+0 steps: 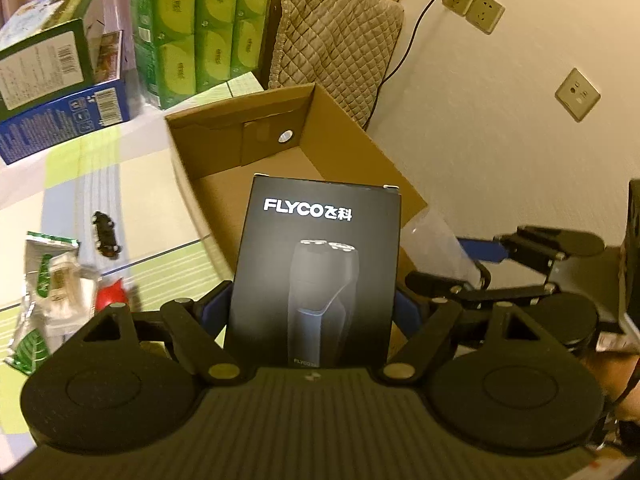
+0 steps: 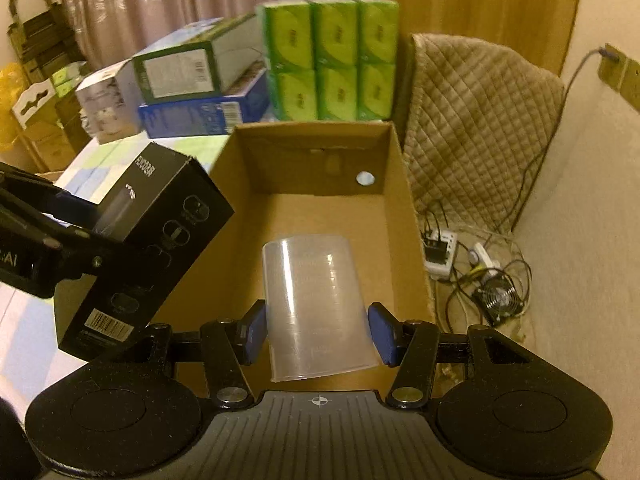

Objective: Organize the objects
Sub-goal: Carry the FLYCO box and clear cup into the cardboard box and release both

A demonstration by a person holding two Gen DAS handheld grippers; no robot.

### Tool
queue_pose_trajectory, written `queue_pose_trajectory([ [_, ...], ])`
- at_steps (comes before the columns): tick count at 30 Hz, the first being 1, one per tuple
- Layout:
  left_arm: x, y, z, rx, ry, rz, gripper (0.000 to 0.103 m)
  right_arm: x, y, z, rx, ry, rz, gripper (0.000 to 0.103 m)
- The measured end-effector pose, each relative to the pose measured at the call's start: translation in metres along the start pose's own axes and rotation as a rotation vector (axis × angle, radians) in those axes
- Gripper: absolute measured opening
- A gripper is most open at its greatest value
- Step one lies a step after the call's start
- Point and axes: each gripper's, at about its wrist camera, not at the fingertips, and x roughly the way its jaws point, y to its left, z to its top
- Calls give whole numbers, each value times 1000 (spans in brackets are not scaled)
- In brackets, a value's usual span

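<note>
black shaver box [image 1: 316,276] (matte), clear ribbed cup [image 2: 316,304]

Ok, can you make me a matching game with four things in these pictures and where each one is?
Things:
1. black shaver box
2. clear plastic cup
3. green tissue packs
4. toy car

Places:
A. stacked behind the cardboard box
B. lying on the table, left of the cardboard box
C. held in the left gripper
D. between the fingers of the right gripper, over the cardboard box

Pairs: 1-C, 2-D, 3-A, 4-B
</note>
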Motion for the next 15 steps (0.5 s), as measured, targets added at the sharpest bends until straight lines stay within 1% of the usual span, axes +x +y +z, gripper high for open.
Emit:
queue_pose_trajectory([
  [6, 21, -7, 8, -6, -4, -10, 79, 18, -18, -2, 33, 17, -5, 51],
  [8, 25, -8, 10, -14, -9, -6, 82, 19, -22, -5, 44, 20, -3, 51],
  [15, 16, -4, 8, -10, -44, -2, 84, 23, -24, -11, 55, 24, 5, 51],
])
